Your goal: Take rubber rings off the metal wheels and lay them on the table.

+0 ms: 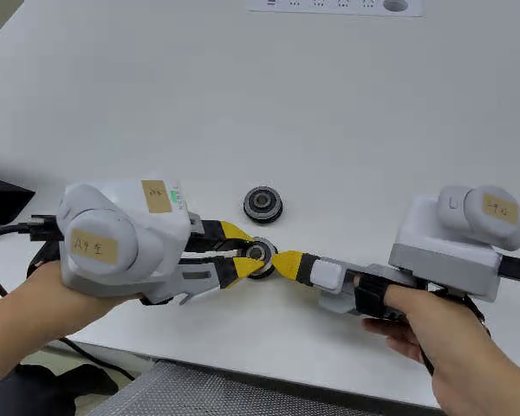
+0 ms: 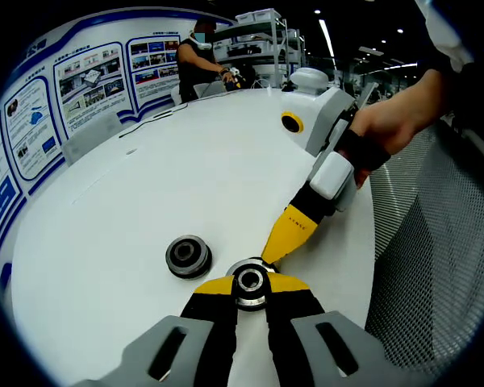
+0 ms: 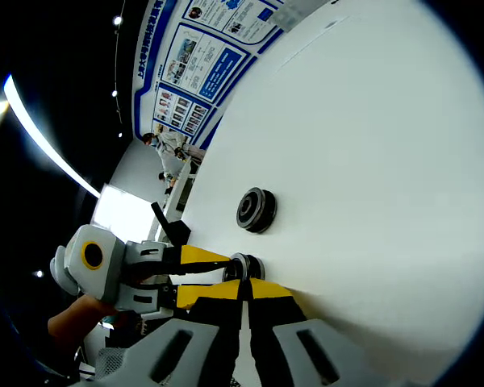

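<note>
A small metal wheel (image 1: pixel 260 252) with a black rubber ring is held just above the white table (image 1: pixel 347 130), and my left gripper (image 1: pixel 251 254) is shut on it from the left. In the left gripper view the wheel (image 2: pixel 251 280) sits between the yellow jaw tips of that gripper (image 2: pixel 251 287). My right gripper (image 1: pixel 283 263) comes in from the right, its jaws shut together on the rubber ring at the wheel's edge (image 3: pixel 247 265). A second wheel (image 1: pixel 263 204) with its ring on lies flat on the table just behind.
A white power strip (image 1: pixel 334 5) lies at the table's far edge. Black cables (image 1: pixel 4 232) hang off the left side. The table's near edge runs just below the grippers, with a grey mesh chair (image 1: pixel 182 390) under it. A person (image 2: pixel 198 60) stands far off.
</note>
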`<state>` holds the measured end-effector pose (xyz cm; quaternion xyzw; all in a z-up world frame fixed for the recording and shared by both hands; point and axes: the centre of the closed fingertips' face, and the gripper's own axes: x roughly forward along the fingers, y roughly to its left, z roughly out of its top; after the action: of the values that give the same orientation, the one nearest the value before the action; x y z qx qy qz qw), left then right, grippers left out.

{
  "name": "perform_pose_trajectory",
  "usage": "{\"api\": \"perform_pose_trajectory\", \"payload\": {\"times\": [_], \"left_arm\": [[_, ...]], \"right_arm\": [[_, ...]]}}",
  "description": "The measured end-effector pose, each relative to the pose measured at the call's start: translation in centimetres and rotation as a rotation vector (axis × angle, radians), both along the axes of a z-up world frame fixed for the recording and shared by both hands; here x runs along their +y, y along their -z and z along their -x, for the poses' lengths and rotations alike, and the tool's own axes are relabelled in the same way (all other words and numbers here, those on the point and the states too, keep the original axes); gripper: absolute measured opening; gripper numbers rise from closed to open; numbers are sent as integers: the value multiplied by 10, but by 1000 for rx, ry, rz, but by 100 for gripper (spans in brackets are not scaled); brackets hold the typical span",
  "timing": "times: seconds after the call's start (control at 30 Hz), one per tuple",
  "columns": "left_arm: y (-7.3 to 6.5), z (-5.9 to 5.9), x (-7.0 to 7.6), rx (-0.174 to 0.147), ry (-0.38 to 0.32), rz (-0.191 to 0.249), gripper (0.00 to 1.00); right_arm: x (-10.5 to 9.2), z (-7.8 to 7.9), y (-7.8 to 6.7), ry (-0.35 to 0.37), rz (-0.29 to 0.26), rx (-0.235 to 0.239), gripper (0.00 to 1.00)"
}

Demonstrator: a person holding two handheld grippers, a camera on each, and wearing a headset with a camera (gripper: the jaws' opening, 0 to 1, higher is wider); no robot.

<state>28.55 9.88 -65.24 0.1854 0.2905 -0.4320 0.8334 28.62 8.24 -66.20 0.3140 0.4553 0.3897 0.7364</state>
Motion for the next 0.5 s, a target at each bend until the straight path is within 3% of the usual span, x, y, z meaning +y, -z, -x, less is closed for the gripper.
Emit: {"api": "perform_pose_trajectory", "payload": {"times": [0.5], "left_arm": [[1, -1, 1, 5, 0, -9, 13]], "right_arm": [[1, 0, -4, 6, 45, -26, 1]]}}
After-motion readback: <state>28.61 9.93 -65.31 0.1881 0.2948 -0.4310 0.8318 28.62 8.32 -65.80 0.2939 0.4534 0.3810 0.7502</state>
